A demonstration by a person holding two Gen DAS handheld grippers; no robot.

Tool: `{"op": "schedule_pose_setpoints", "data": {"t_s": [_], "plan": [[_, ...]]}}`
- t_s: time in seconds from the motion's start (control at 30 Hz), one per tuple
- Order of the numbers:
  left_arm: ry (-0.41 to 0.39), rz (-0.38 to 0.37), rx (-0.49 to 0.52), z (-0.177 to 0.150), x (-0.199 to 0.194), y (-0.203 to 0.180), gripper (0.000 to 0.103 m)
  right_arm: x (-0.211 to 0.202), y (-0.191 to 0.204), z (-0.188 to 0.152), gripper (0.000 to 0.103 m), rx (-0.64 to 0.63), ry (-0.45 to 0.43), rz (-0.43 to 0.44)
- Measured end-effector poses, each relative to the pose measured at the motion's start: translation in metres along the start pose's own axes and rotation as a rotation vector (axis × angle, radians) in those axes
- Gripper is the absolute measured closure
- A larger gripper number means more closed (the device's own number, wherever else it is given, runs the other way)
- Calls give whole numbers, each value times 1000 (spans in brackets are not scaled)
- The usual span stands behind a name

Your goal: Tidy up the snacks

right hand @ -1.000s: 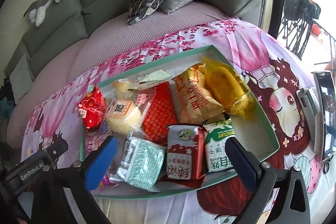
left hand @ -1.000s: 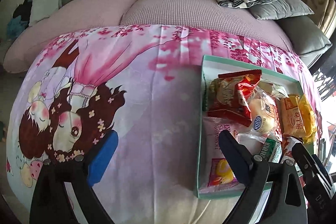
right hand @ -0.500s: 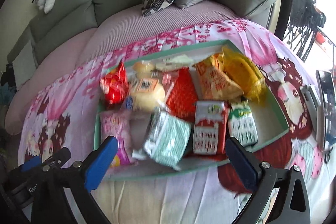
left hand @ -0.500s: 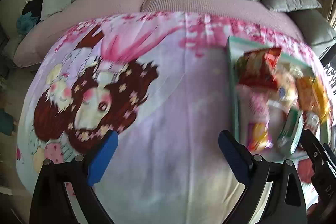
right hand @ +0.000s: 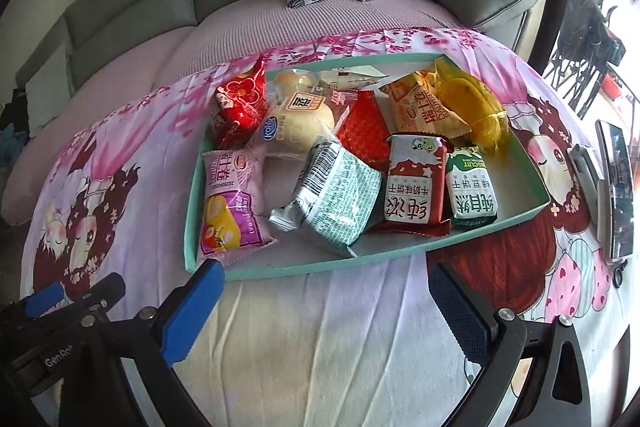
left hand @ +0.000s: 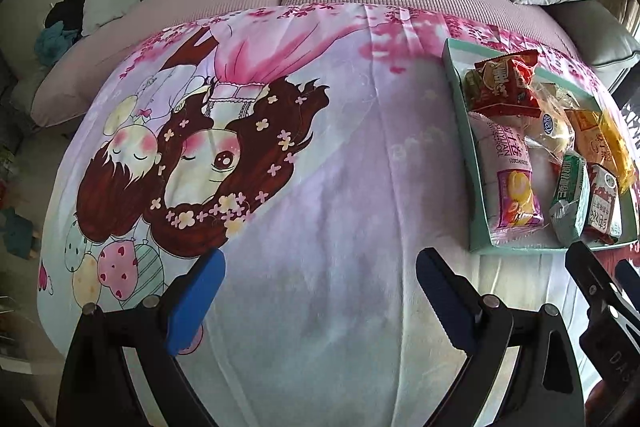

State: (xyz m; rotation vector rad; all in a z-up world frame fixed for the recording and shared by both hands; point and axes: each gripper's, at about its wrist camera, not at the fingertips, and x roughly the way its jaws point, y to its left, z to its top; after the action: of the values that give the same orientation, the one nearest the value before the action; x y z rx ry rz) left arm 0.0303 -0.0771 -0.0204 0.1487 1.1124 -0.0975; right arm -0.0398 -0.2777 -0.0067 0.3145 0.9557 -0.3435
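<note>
**Snack packets gathered in the teal box, both grippers empty**

The snacks lie together in a shallow teal box point(right hand: 304, 269) that sits on a surface covered by a pink cartoon-print cloth point(left hand: 340, 187), in front of a sofa. In the right wrist view the box holds a pink-and-purple roll-cake packet point(right hand: 230, 203) at its left end, a red foil packet point(right hand: 240, 107) behind it, a clear-wrapped bun point(right hand: 296, 127), a green-and-silver packet point(right hand: 336, 199) lying tilted in the middle, a red-and-white biscuit packet point(right hand: 416, 183) touching a green-and-white biscuit packet point(right hand: 472, 187), and an orange packet point(right hand: 424, 107) beside a yellow wrapped cake point(right hand: 472, 107) at the back right.

These all look light, with thin, slick, crinkly film. The bun and cakes are probably soft and would crush under a hard squeeze; the biscuits likely crack. A pinch on a crimped end seal, or gently across the narrow width of a packet, seems the safest hold. The tilted green-and-silver packet offers its raised lower end most readily.

The right gripper point(right hand: 324, 291) hangs just in front of the box's near wall, its fingers spread wide, grasping nothing and touching nothing. The left gripper point(left hand: 320, 279) hovers over bare cloth, well to the left of the box, fingers likewise spread wide and empty.
</note>
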Motion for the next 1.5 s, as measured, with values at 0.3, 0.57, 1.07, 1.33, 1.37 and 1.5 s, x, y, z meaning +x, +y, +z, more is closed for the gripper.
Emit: {"op": "schedule_pose_setpoints", "data": {"t_s": [0.3,0.57,1.07,1.33,1.37,1.5], "plan": [[15,-16,-6,3,3,1,7,2,4,-1,0,-29,8,-8],[40,-24,20,2,8,-5,7,4,1,-1,0,-27,19,-8],[52,-22,22,4,12,-4,7,10,-4,-1,0,2,33,6],[56,-23,19,4,14,-3,7,11,-4,-1,0,7,40,5],[57,-24,18,4,14,-3,7,11,-4,-1,0,7,40,6],[57,-23,18,5,14,-4,7,11,-4,-1,0,8,38,7]]}}
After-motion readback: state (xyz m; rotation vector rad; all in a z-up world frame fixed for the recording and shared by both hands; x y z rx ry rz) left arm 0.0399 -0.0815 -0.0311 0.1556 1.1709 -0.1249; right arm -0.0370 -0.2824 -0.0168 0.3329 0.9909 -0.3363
